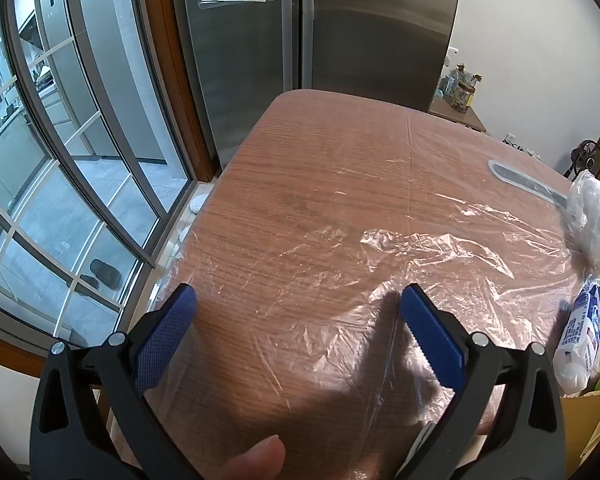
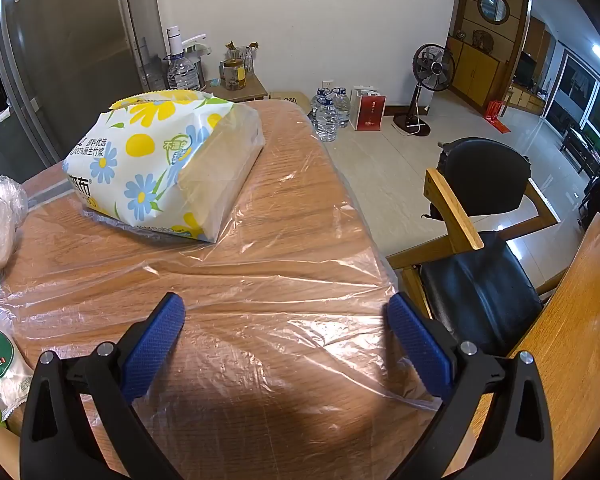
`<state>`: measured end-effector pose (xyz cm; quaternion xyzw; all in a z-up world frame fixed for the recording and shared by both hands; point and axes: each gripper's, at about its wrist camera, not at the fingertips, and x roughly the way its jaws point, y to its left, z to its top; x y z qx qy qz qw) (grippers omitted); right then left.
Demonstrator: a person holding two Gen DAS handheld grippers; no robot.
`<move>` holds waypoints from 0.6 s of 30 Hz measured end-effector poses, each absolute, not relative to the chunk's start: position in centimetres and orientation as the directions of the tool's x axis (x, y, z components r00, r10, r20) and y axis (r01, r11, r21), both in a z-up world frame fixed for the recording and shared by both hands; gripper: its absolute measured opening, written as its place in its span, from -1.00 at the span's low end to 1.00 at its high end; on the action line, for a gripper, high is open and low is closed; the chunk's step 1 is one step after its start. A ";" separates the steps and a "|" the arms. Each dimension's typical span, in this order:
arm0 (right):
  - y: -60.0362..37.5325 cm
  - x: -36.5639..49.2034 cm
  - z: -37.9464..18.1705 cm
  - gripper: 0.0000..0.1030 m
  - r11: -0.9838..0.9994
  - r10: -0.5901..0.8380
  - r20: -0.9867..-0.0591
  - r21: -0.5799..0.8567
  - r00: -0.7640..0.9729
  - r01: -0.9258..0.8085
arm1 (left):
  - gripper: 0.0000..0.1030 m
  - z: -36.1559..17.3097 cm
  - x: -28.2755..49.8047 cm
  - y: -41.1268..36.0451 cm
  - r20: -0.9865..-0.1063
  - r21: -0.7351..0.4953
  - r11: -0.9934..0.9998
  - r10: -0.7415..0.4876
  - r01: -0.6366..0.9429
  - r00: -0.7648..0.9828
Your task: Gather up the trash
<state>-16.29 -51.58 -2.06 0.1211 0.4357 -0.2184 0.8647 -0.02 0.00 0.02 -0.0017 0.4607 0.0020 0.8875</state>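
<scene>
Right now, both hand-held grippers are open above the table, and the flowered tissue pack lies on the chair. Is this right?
Not quite. The right wrist view shows the tissue pack lying on the table, not the chair. Both hand-held grippers are open.

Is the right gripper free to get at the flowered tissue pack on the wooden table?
Probably yes. The right gripper is open and empty, and only bare plastic sheet lies between it and the flowered tissue pack ahead to its left.
</scene>
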 end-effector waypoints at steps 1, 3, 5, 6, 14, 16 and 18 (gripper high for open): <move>-51.6 -16.3 -2.1 0.93 0.875 -0.273 -0.807 0.018 0.524 0.483 | 0.97 0.0 0.0 0.0 -0.818 0.000 1.000 0.003 -0.005 0.575; -51.6 -16.3 -2.1 0.93 0.875 -0.275 -0.807 0.015 0.522 0.483 | 0.97 0.0 0.0 0.0 -0.818 -0.001 1.000 0.003 -0.006 0.575; -51.6 -16.3 -2.1 0.93 0.875 -0.275 -0.807 0.014 0.522 0.483 | 0.97 0.0 -0.1 -0.1 -0.818 -0.002 1.000 0.003 -0.007 0.575; -51.6 -16.3 -2.1 0.93 0.875 -0.276 -0.807 0.013 0.522 0.483 | 0.97 0.0 0.0 0.0 -0.819 -0.003 1.000 0.001 -0.006 0.573; -51.6 -16.3 -2.1 0.93 0.875 -0.277 -0.807 0.012 0.521 0.483 | 0.97 0.0 0.0 0.0 -0.819 -0.002 1.000 0.000 -0.004 0.574; -51.6 -16.3 -2.1 0.93 0.875 -0.277 -0.807 0.012 0.521 0.483 | 0.97 0.0 -0.1 0.0 -0.819 -0.002 1.000 0.000 -0.004 0.574; -51.6 -16.3 -2.1 0.93 0.875 -0.277 -0.807 0.012 0.521 0.483 | 0.97 0.0 0.0 -0.1 -0.819 0.000 1.000 0.002 -0.005 0.574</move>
